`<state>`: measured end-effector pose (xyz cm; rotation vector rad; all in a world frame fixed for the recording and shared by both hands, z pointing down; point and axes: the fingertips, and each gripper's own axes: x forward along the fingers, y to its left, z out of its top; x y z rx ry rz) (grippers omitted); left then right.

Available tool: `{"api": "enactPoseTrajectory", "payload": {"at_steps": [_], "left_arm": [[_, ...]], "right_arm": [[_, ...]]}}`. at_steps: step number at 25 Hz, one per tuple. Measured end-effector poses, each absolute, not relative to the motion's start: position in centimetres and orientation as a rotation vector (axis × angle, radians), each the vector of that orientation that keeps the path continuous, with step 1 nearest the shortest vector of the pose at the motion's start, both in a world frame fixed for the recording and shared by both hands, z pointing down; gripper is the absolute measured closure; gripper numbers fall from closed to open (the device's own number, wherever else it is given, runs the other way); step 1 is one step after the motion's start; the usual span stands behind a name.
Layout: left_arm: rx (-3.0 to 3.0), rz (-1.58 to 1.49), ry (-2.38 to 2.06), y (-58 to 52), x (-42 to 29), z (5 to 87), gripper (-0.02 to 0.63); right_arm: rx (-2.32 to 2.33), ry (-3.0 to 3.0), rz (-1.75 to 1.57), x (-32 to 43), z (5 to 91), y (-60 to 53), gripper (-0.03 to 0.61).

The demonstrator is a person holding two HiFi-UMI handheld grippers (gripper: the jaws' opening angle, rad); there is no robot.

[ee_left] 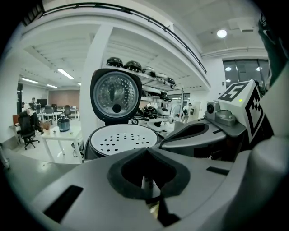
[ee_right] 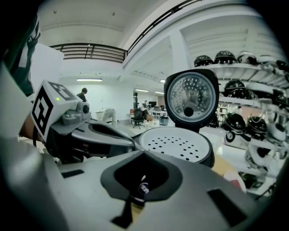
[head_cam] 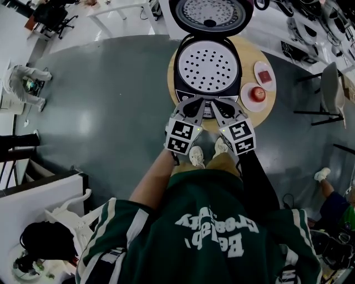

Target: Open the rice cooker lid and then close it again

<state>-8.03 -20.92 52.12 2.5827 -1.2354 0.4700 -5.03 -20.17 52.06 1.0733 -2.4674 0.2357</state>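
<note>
We hold the left gripper (ee_left: pixel 146 150) with its jaws pressed together on nothing, and the right gripper (ee_right: pixel 143 153) likewise, tips meeting and empty. Both hang side by side at the near edge of the round wooden table (head_cam: pixel 252 55), their tips over the front of the rice cooker (head_cam: pixel 183 89). The cooker fills the table's middle. Its lid (head_cam: pixel 211 14) stands wide open toward the far edge, baring the perforated steam tray (head_cam: pixel 207 66). By the right edge sit a plate (head_cam: pixel 246 90) bearing a red round fruit (head_cam: pixel 258 93) and, just beyond it, a second plate (head_cam: pixel 259 67).
</note>
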Motion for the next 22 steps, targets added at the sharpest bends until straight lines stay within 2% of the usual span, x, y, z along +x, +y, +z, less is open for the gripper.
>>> {"api": "enactPoseTrajectory", "payload": {"at_steps": [7, 13, 22], "left_arm": [[2.614, 0.507, -1.238, -20.8, -8.2, 51.8, 0.614], [2.595, 0.400, -1.373, -23.0, -10.8, 48.5, 0.614], [2.652, 0.250, -1.506, -31.2, -12.2, 38.6, 0.614]], "right_arm": [[1.066, -2.527, 0.280, -4.5, 51.1, -20.2, 0.575], [1.203, -2.591, 0.269, -2.4, 47.2, -23.0, 0.575], [1.467, -2.722, 0.054, 1.7, 35.1, -33.4, 0.574]]}}
